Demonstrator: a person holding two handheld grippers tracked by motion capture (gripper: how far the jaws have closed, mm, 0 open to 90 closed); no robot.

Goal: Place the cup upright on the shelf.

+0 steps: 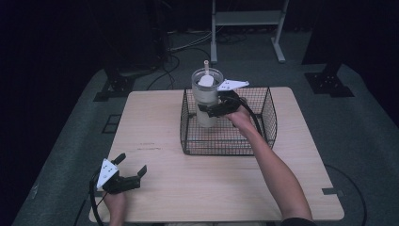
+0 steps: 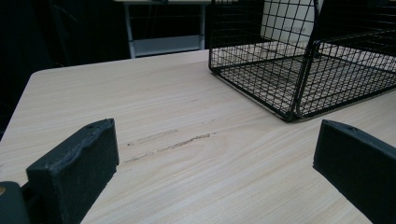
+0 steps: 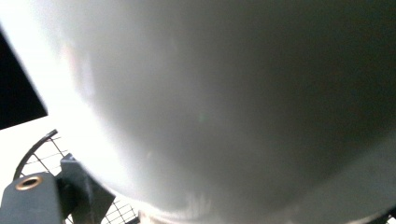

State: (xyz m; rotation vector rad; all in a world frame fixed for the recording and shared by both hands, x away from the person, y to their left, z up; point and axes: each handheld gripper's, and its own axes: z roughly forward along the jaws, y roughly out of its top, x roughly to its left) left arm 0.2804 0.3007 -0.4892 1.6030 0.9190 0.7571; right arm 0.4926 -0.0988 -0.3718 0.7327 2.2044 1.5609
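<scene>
Upright frosted tumbler [image 1: 207, 96], straw at twelve, clamped by right gripper [image 1: 212, 109] in wire basket [image 1: 263, 132]; left gripper [image 1: 129, 169] spread wide.

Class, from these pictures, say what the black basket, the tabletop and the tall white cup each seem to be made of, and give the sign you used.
Black wire-mesh basket: thin metal wire, probably coated matt black; its open grid shows the table through it.
Pale wooden tabletop: wood or wood-look laminate, matt; long grain lines run across it.
Tall white cup held by the right tool: likely plastic, smooth, with a clear lid and straw.
</scene>
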